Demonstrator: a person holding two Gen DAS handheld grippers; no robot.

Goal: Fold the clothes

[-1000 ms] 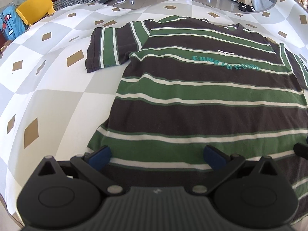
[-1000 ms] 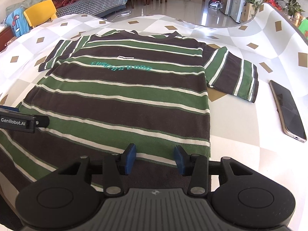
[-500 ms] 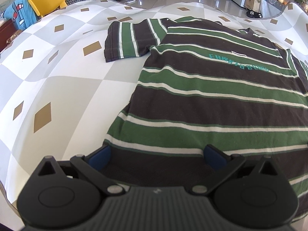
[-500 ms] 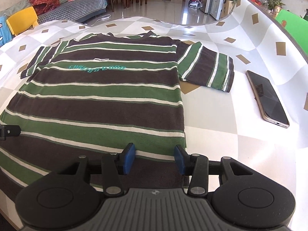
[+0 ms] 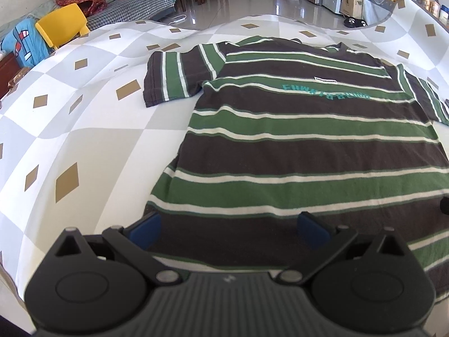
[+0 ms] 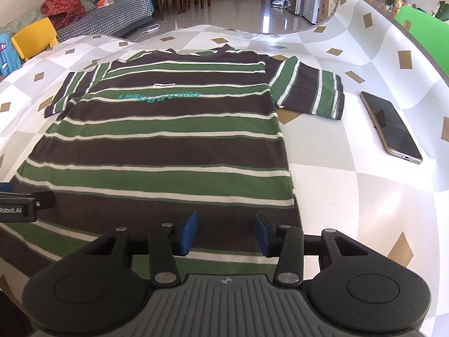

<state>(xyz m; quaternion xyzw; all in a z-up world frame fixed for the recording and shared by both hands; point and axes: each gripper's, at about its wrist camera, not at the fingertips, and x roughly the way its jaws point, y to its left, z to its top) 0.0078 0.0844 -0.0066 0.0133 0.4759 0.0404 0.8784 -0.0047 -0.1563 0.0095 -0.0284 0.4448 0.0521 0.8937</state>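
Now both tools moved right along the shirt (image 5: 308, 146) hem | left tool (image 5: 229, 229) released | right tool (image 6: 226, 231) released | folding not started.

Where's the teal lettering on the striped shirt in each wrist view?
Left wrist: teal lettering sits upper right of centre, on the chest of the striped shirt.
Right wrist: teal lettering sits upper left of centre.
Shared landmark: the small white label just beyond the lettering, towards the collar.
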